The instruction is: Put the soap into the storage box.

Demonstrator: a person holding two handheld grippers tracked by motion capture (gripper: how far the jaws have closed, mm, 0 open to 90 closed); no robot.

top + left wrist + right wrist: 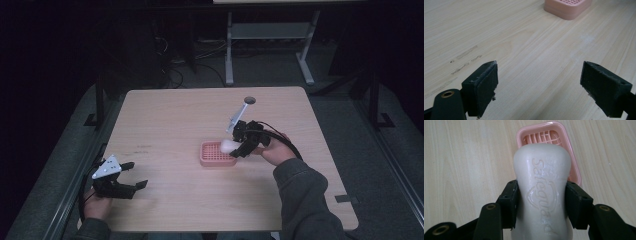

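In the right gripper view, I am holding a white bar of Safeguard soap in my right gripper, its two black jaws pressing against the bar's long sides. The embossed brand name is facing the camera and running lengthwise along the bar. The far end of the bar is covering the near rim of a pink slotted soap dish, which is sitting on the light wooden tabletop beyond it.

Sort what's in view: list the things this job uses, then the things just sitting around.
In use:
- soap bar, clamped in the right claw
- pink soap dish, below the bar

Idle:
- left claw, open and holding nothing
- table frame on the floor beyond the table
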